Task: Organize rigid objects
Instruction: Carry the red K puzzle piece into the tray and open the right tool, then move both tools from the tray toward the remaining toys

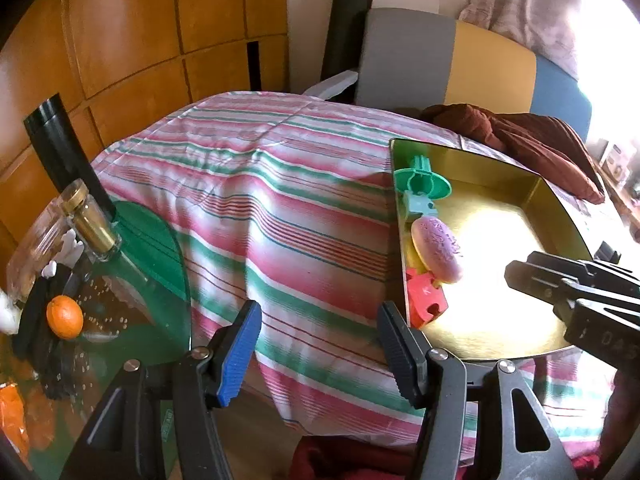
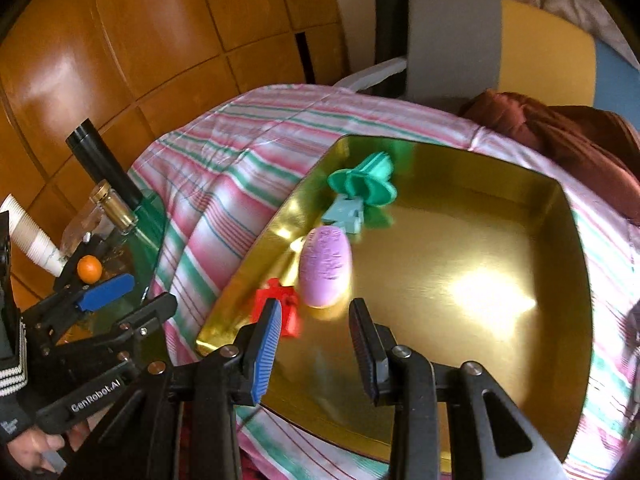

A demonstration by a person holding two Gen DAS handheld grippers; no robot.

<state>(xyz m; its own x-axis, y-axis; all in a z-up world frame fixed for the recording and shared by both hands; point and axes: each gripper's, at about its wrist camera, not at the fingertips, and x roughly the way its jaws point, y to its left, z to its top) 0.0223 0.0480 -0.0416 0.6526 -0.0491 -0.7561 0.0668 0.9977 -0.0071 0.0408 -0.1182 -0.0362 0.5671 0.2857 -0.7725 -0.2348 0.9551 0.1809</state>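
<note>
A gold tray (image 2: 460, 360) lies on the striped cloth; it also shows in the left wrist view (image 1: 500, 312). In it along the left wall lie a green flanged toy (image 2: 364, 180) (image 1: 424, 182), a light blue piece (image 2: 346, 212), a pink oval soap-like piece (image 2: 326, 266) (image 1: 438, 248) and a red puzzle-shaped piece (image 2: 286, 308) (image 1: 426, 298). My right gripper (image 2: 316, 336) is open and empty, just above the tray near the pink and red pieces. My left gripper (image 1: 320, 340) is open and empty over the cloth, left of the tray.
A green glass side table (image 1: 152, 264) at the left holds a perfume bottle (image 1: 86, 220), an orange (image 1: 64, 316) and a black tube (image 1: 68, 152). Paper cups (image 2: 32, 236) stand there too. A brown cloth (image 1: 532, 140) lies behind the tray. A chair (image 1: 440, 60) stands at the back.
</note>
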